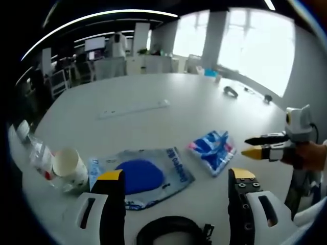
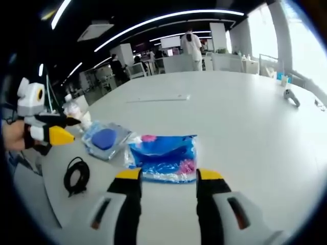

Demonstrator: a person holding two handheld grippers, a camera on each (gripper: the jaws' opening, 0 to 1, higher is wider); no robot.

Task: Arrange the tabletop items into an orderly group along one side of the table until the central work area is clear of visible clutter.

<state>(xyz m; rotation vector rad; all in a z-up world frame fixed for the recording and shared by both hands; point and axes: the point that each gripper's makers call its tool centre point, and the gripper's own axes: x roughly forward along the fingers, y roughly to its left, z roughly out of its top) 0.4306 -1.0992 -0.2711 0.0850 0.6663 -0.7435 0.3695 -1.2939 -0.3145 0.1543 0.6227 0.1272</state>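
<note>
My left gripper (image 1: 176, 176) is open just above the white table (image 1: 153, 122). A clear bag holding a blue pad (image 1: 143, 176) lies flat in front of its jaws. Further right lies a blue and pink snack pack (image 1: 212, 150), with my right gripper (image 1: 249, 146) beside it. In the right gripper view that gripper (image 2: 168, 174) is open, and the snack pack (image 2: 163, 155) sits just beyond its fingertips, untouched. The blue-pad bag (image 2: 104, 139) lies to its left, near my left gripper (image 2: 66, 127). A paper cup (image 1: 69, 166) and a plastic bottle (image 1: 36, 153) sit at the table's left edge.
A coiled black cable (image 1: 171, 232) lies at the near edge, also seen as the cable (image 2: 76, 176). A long white strip (image 1: 135, 108) lies mid-table. A small black object (image 2: 290, 96) sits far right. A person (image 2: 193, 43) stands in the background office.
</note>
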